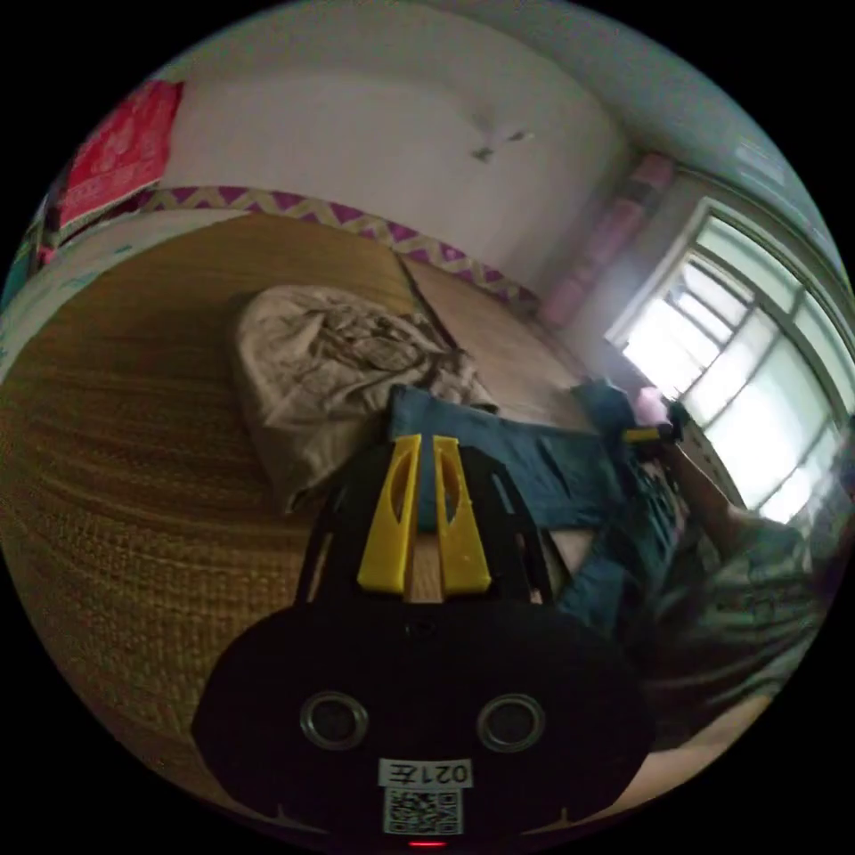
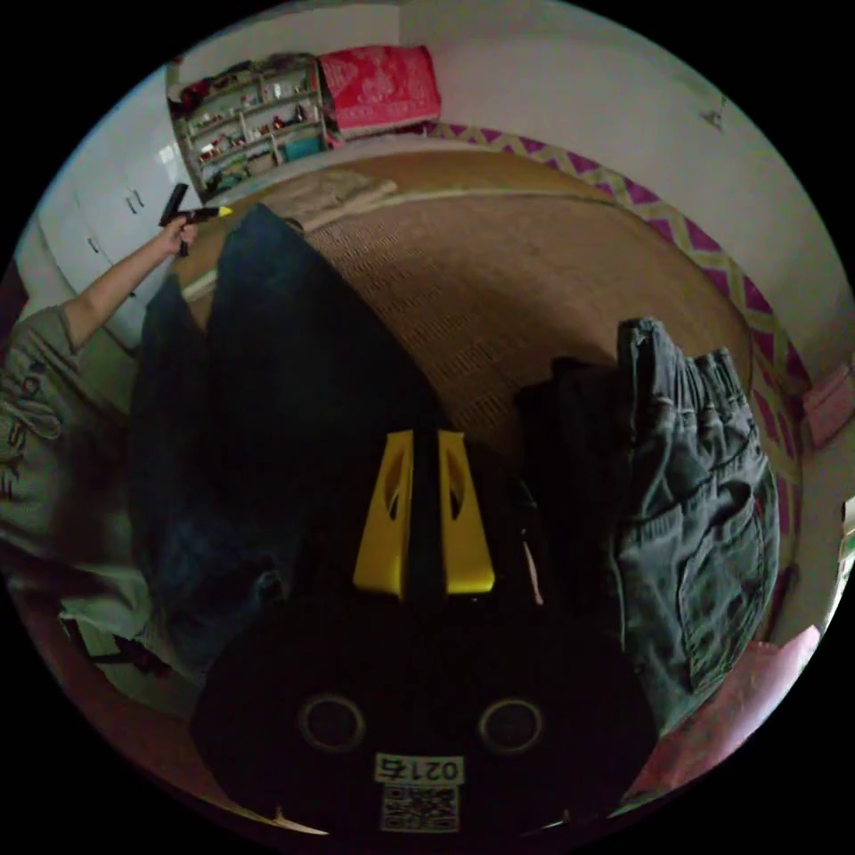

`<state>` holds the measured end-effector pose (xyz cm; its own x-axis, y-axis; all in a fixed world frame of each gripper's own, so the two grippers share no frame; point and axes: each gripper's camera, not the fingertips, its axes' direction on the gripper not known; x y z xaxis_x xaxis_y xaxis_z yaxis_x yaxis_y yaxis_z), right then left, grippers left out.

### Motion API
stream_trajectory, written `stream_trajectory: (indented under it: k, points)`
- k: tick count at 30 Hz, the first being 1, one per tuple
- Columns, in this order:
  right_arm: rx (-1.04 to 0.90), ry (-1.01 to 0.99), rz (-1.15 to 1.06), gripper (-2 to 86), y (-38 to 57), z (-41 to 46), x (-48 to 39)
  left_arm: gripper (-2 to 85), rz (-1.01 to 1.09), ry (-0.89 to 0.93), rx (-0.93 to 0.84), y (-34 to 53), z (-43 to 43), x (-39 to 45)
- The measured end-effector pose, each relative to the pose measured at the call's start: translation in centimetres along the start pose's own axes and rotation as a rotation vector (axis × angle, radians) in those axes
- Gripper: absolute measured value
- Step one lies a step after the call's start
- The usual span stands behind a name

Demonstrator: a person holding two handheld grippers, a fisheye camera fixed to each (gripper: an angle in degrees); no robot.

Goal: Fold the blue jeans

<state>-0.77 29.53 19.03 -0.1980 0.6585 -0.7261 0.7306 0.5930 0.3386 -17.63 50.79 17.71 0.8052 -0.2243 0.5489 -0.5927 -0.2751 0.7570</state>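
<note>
Left gripper view, and here's the left gripper (image 1: pixel 426 441) with its two yellow jaws drawn close together, just a narrow slit between them, tips set on the near edge of the blue jeans (image 1: pixel 534 476). Whether the denim is actually pinched between them I cannot tell (the tips overlap the cloth, that much is plain). The jeans stretch away across the woven straw mat (image 1: pixel 134 463) toward the bright window (image 1: pixel 757 392), where the other gripper shows at the far end of the denim, a person's arm (image 1: pixel 712 499) behind it. Just beside the jeans lies a crumpled beige garment (image 1: pixel 329 374), touching their upper edge.

Over to the right gripper view: the right gripper (image 2: pixel 426 438) has its yellow jaws nearly together too, with a dark strip between them that looks like cloth, though it is too dim to say whether they grip it. The jeans (image 2: pixel 267 374) run as a long dark panel from these jaws up to the far end, where a hand (image 2: pixel 178 233) holds the other gripper at the cloth's top corner. To the other side sits a pile of grey trousers (image 2: pixel 695 508) on the mat, apart from the jeans. A shelf unit (image 2: pixel 254 120) and a red cloth (image 2: pixel 378 85) stand against the wall beyond.
</note>
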Motion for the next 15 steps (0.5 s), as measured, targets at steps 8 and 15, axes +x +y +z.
stream_trajectory:
  k: [8,15]
  points:
    - [0.189,-0.083,-0.06,5.9,7.9,-8.4,-10.7,12.7,0.195,-0.115,-0.456,11.4,-1.9,9.0]
    - [0.153,-0.045,-0.008,7.3,11.9,-11.7,-12.5,-0.1,0.113,-0.096,-0.36,14.2,-4.1,8.5]
